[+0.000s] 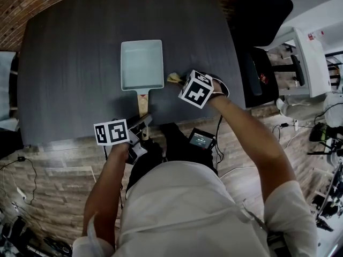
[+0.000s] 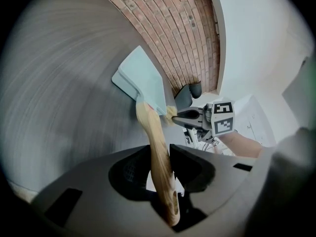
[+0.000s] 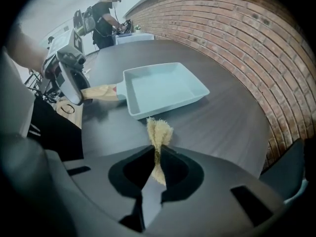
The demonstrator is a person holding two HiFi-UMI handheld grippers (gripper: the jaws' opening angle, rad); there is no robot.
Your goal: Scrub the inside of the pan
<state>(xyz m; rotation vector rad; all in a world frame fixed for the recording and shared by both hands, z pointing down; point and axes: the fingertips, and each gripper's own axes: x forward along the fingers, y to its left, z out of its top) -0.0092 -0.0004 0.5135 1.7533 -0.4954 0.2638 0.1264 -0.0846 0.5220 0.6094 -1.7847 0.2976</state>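
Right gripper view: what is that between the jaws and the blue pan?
A yellow scrubber, pinched in the right gripper's jaws, pokes out toward the pan above the dark table, seen in that view.

The person wears a white short-sleeved shirt (image 1: pixel 182 208) over dark trousers (image 1: pixel 161 154), and the dark grey left gripper (image 1: pixel 143 123) and right gripper (image 1: pixel 174 79) each carry white cubes (image 1: pixel 111 131) with black square markers.

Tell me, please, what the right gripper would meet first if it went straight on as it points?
Likely the side wall of the pale blue rectangular pan, touched first by the frayed yellow scrub pad it grips.
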